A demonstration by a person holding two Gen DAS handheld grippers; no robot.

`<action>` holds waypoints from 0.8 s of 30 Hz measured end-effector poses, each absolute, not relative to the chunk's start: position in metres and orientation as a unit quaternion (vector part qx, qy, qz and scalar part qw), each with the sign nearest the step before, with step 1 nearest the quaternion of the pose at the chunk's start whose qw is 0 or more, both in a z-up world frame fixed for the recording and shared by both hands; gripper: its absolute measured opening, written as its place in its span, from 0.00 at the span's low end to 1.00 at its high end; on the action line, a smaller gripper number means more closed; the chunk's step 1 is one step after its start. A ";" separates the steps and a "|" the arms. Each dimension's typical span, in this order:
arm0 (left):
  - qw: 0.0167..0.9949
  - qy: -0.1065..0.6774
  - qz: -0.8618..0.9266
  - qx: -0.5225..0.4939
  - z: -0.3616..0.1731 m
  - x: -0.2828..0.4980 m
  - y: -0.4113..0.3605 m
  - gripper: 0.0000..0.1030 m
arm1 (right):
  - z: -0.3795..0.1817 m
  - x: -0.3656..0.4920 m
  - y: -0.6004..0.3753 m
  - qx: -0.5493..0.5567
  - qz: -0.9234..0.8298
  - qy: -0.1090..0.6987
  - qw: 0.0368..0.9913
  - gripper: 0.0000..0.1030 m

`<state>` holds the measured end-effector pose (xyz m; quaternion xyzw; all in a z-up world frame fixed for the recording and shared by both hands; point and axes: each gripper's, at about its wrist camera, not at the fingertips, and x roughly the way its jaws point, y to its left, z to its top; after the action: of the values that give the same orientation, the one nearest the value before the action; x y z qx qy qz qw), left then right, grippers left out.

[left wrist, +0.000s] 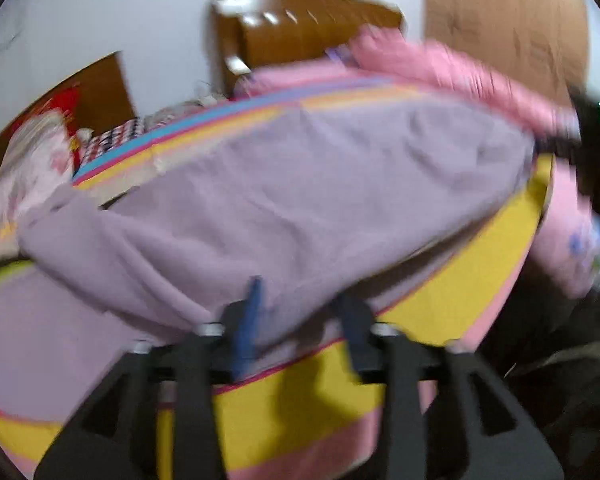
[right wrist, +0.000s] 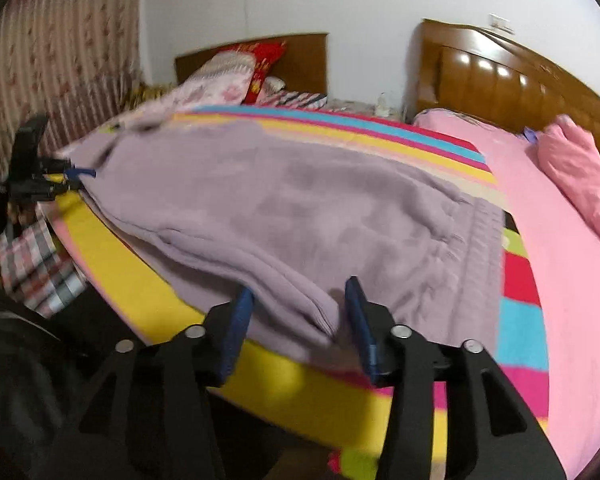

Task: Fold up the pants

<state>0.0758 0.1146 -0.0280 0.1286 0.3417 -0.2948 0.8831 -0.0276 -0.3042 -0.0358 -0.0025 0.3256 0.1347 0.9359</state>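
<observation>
While both tongs, left point(left wrist: 298, 312) and right point(right wrist: 298, 312), stand open around the pants point(right wrist: 300, 208) edge at six o'clock, pinch both layers evenly.

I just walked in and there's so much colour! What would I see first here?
First, the big soft lilac fleece pants, spread across the middle of the bed. Under them glows a bright striped blanket of yellow, pink and blue. At the near edge, the right gripper has its blue-padded fingers open on either side of the pants' hem, and the left gripper meets the cloth at the other end.
</observation>
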 end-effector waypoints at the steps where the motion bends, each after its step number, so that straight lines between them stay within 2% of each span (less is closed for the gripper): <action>1: 0.894 0.329 -0.286 0.098 -0.020 0.071 0.122 0.79 | -0.032 -0.036 -0.309 0.015 0.132 0.320 0.938 0.50; 2: 0.901 0.324 -0.281 0.074 -0.016 0.066 0.128 0.89 | -0.030 -0.038 -0.315 0.035 0.127 0.316 0.940 0.50; 7: 0.913 0.316 -0.252 -0.056 -0.009 0.056 0.154 0.89 | -0.042 -0.053 -0.356 0.202 0.100 0.316 0.922 0.50; 10: 0.915 0.308 -0.236 -0.112 -0.011 0.045 0.170 0.89 | -0.047 -0.054 -0.362 0.250 0.085 0.311 0.913 0.50; 21: 0.914 0.318 -0.201 -0.154 -0.029 0.025 0.191 0.90 | -0.068 -0.051 -0.387 0.342 0.047 0.325 0.880 0.50; 24: 0.914 0.314 -0.203 -0.159 -0.028 0.023 0.192 0.90 | -0.074 -0.048 -0.389 0.361 0.039 0.317 0.876 0.45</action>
<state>0.0230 0.1919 -0.0282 -0.1592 0.3143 -0.2028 0.9136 -0.0484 -0.3893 -0.0741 0.3613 0.3166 0.0394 0.8762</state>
